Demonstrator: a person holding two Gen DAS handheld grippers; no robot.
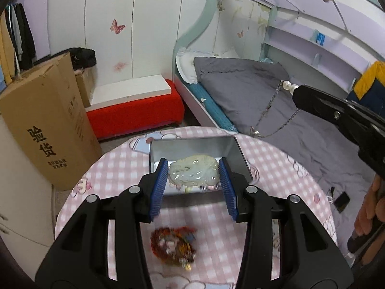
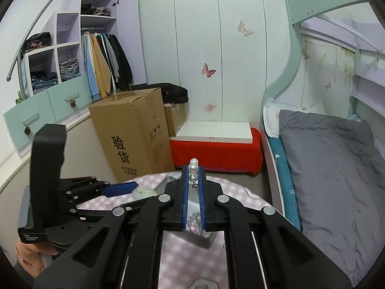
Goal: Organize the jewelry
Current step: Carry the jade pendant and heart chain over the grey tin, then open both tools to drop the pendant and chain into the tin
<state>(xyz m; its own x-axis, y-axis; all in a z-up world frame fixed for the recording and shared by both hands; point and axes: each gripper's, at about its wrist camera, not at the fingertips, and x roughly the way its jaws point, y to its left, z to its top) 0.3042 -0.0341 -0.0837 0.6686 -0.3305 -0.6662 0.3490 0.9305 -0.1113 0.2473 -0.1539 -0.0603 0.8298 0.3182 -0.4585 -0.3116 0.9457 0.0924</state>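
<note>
Pinching a pale carved pendant (image 1: pixel 193 170), the left tongs (image 1: pixel 194 183) hang above the bench (image 1: pixel 115 168). Right tongs (image 2: pixel 194 187) squeeze a pearl chain (image 2: pixel 194 166); red beads (image 1: pixel 173 243) lie at six o'clock.

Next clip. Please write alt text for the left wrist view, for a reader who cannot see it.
The left tongs grip a pale green carved jade pendant above an open metal box on a round pink checked table. At right, the right tongs hold a pearl-and-chain necklace dangling; a red beaded bundle lies on the table.
</note>
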